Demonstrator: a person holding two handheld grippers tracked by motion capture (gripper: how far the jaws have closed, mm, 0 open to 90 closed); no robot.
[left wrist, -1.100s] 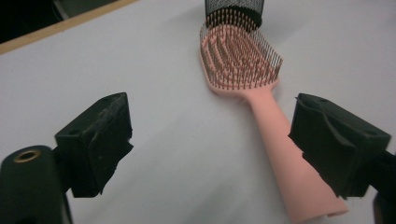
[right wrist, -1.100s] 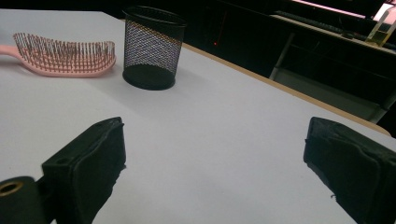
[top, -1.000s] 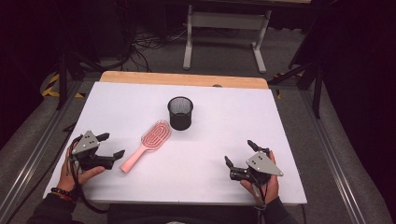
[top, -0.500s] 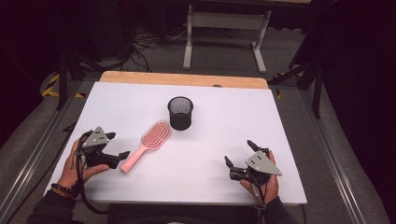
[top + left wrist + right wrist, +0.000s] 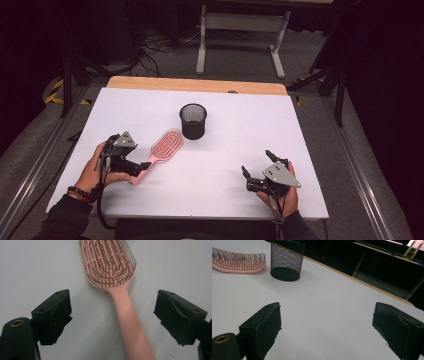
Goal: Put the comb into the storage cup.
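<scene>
A white worktop (image 5: 225,150) with a wooden far edge stands on a grey floor in a dark room. At its near edge, on the right, the right gripper (image 5: 257,172) rests in the person's hand above bare white surface, its jaws spread wide with nothing between them; in the right gripper view (image 5: 324,327) only the sheet lies between the two black pads.

On the near left, the left gripper (image 5: 142,167) points toward the pink hairbrush (image 5: 162,150). Its jaws stand apart on either side of the brush's handle, and in the left gripper view (image 5: 112,317) neither pad touches the handle. They have just been closing a little, with the handle between them.

The hairbrush (image 5: 117,282) lies flat on the worktop, bristles up, handle toward the person and head angled away to the right. Just beyond the head, near but apart, a black mesh cup (image 5: 193,121) stands upright around the middle of the worktop.

Behind the worktop, a grey metal stand (image 5: 240,30) and loose cables (image 5: 160,47) lie on the floor.
</scene>
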